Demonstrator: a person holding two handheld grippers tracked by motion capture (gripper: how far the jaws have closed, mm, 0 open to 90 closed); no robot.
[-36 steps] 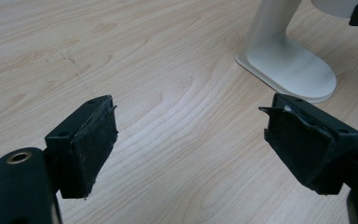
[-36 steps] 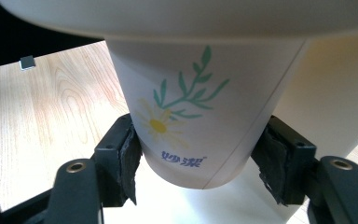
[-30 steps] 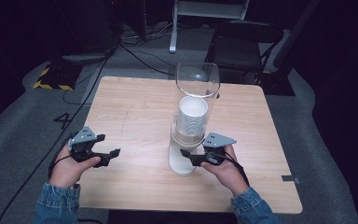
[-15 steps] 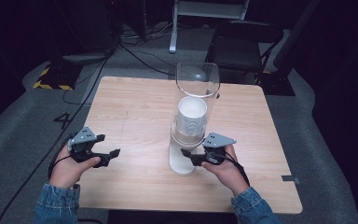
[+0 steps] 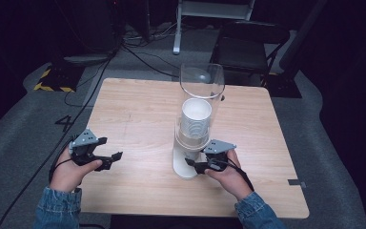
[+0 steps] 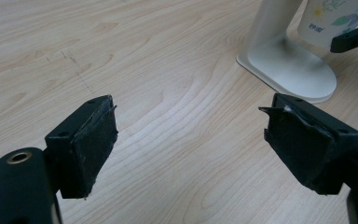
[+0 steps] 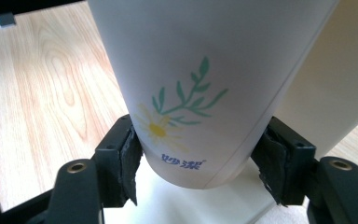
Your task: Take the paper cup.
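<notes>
High view: wooden table [image 5: 138, 109] w/ a cup dispenser [image 5: 190, 138] near its middle – clear tube on a white base, stack of white paper cups inside. Right gripper [image 5: 194, 164] sits at the dispenser's foot, jaws pointing left toward the base, held low just above the tabletop; right hand [image 5: 226, 171] wraps the grip from behind, denim sleeve coming in from the bottom edge. Left gripper [image 5: 116, 157] is well apart from the dispenser, over the left-front part of the table, jaws pointing right; left hand [image 5: 71, 169] holds it level, forearm in from bottom left.

Left gripper view: both black jaws stand wide apart, nothing between them, bare wood below. Dispenser's white base [image 6: 291, 70] is at upper right, w/ the bottom of a printed paper cup [image 6: 335, 21] above it and a jaw tip of the other gripper just beside the cup.

Right gripper view: jaws clamped on the bottom paper cup [image 7: 196, 93], one pad pressing each side near its lower end. Cup is white w/ a daisy-and-leaf print and small blue lettering; it hangs upright just above the white base [image 7: 168, 205].
</notes>
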